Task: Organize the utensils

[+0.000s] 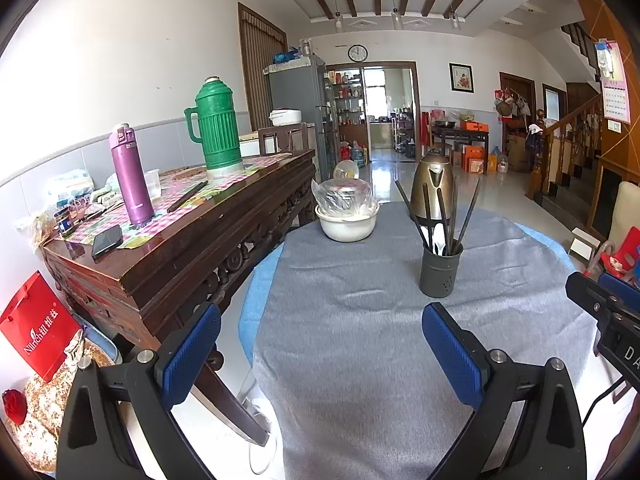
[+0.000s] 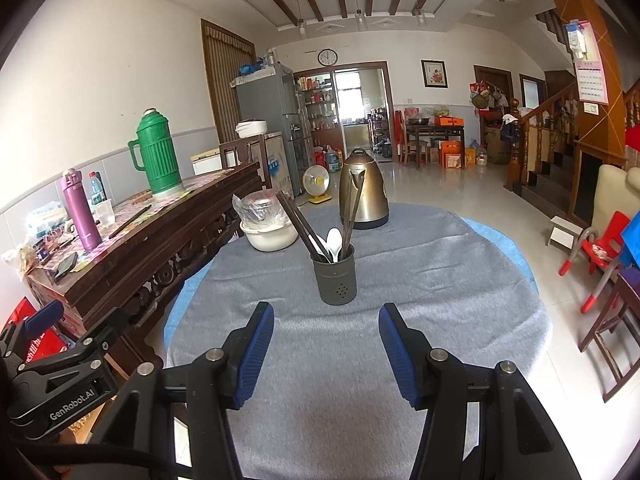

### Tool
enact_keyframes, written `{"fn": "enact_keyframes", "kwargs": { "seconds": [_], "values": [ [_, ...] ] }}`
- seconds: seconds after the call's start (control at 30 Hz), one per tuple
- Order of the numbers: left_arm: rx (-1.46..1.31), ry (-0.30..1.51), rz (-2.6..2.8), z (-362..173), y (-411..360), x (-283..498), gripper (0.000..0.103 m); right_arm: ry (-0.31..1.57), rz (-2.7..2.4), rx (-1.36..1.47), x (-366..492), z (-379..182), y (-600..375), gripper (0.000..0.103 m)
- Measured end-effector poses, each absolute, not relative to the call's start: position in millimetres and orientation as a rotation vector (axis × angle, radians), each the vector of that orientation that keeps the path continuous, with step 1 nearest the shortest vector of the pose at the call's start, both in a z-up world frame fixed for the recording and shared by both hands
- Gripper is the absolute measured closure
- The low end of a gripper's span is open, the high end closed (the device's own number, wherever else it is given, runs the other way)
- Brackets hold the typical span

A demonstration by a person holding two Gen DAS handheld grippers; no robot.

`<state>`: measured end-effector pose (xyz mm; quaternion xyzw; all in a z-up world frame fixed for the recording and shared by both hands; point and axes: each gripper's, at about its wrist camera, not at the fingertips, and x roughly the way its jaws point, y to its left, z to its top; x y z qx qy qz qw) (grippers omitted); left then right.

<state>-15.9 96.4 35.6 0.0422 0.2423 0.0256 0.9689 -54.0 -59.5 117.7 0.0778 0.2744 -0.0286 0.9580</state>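
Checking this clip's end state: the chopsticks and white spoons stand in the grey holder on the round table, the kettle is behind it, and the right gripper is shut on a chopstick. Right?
One thing is wrong: the right gripper is open and holds nothing, as the right wrist view shows. The rest stands: chopsticks and spoons are in the holder on the table, kettle behind.

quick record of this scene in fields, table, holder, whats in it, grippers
table: round, grey cloth
holder: dark utensil holder, upright, mid-table
contents: dark chopsticks and white spoons
behind holder: metal kettle, white bowl
left gripper: open, empty
right gripper: open, empty, short of the holder
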Motion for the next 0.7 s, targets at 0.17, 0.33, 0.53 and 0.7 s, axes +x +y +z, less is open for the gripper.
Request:
{"fn": "enact_keyframes", "kwargs": {
  "seconds": [0.17,0.33,0.53,0.7],
  "values": [
    [0.093,0.483,0.050,36.9,94.6,-18.1,0.003,0.552,-0.058,0.163,-54.3,119.2,-61.4,0.045],
    [0.091,0.485,0.044,37.0,93.9,-18.4,0.003,0.552,-0.059,0.162,-54.2,119.2,-61.5,0.045],
    [0.089,0.485,0.045,37.6,94.4,-19.6,0.003,0.552,-0.062,0.166,-54.8,119.1,-62.1,0.045],
    [0.086,0.481,0.042,38.9,96.2,-20.3,0.003,0.545,-0.061,0.168,-52.9,119.8,-60.1,0.045]
  ]
}}
